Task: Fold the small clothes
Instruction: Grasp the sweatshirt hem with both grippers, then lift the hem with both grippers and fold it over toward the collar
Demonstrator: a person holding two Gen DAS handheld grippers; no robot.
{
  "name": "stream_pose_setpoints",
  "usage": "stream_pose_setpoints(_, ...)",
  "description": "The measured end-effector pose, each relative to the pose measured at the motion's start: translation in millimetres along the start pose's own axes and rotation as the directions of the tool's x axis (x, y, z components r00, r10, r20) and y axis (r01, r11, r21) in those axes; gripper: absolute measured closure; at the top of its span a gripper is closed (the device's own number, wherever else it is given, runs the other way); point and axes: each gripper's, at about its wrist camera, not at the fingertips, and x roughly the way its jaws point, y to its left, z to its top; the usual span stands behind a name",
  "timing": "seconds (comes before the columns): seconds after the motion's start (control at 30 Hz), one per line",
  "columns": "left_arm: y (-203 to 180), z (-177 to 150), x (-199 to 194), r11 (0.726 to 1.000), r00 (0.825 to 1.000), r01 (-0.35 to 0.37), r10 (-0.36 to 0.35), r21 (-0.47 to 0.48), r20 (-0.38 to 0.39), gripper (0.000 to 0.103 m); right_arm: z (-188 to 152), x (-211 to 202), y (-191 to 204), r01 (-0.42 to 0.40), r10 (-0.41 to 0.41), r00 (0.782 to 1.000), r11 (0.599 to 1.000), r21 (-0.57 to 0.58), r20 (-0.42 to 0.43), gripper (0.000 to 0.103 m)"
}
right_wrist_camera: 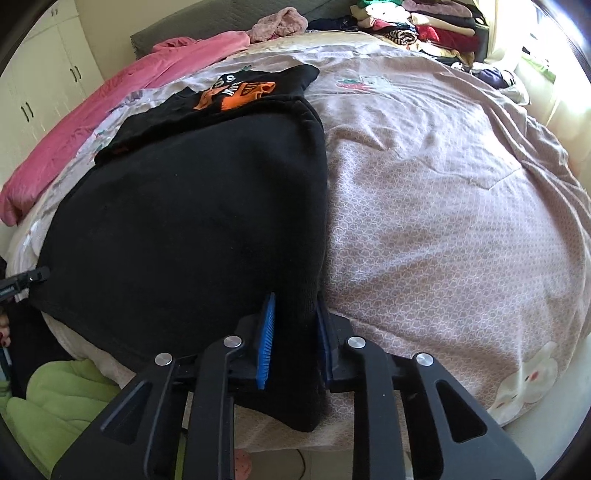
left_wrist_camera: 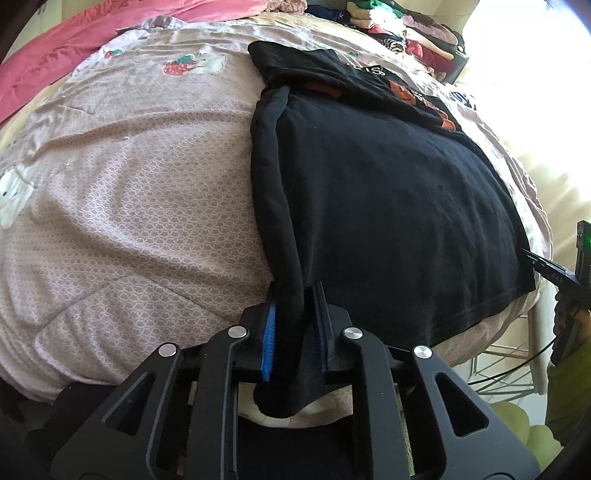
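A black garment [left_wrist_camera: 388, 203] with an orange and white print [left_wrist_camera: 417, 98] at its far end lies spread on the bed, its sides folded inward. My left gripper [left_wrist_camera: 295, 295] is shut on the near corner of its left folded edge, and dark cloth fills the gap between the blue pads. In the right wrist view the same garment [right_wrist_camera: 184, 221] lies to the left, and my right gripper [right_wrist_camera: 295, 299] is shut on the near corner of its right edge. Each gripper's tip shows in the other view: the right gripper [left_wrist_camera: 546, 269] and the left gripper [right_wrist_camera: 33, 277].
The bed carries a pale pink patterned cover [left_wrist_camera: 129, 184] with strawberry motifs. A pink duvet [right_wrist_camera: 74, 129] lies along the far side. Piled folded clothes [right_wrist_camera: 424, 33] sit at the far corner. A green cushion [right_wrist_camera: 55, 398] is below the bed's near edge, and white cupboards [right_wrist_camera: 40, 81] stand behind.
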Motion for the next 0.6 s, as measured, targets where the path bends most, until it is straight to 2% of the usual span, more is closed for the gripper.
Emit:
stream_pose_setpoints(0.07, 0, 0, 2, 1.000, 1.000, -0.002, 0.002, -0.002, -0.001, 0.093, 1, 2, -1, -0.013, 0.013, 1.000, 1.000, 0.005, 0.000, 0.085)
stream_pose_setpoints(0.17, -1, 2, -2, 1.000, 1.000, 0.002, -0.002, 0.002, 0.010, 0.100, 2, -2, -1, -0.026, 0.026, 1.000, 1.000, -0.003, 0.012, 0.094)
stream_pose_setpoints(0.6, -12, 16, -34, 0.999, 0.996, -0.005, 0.002, 0.038, 0.095, 0.100, 25, -45, 10, -0.069, 0.073, 0.989, 0.997, -0.036, 0.125, 0.095)
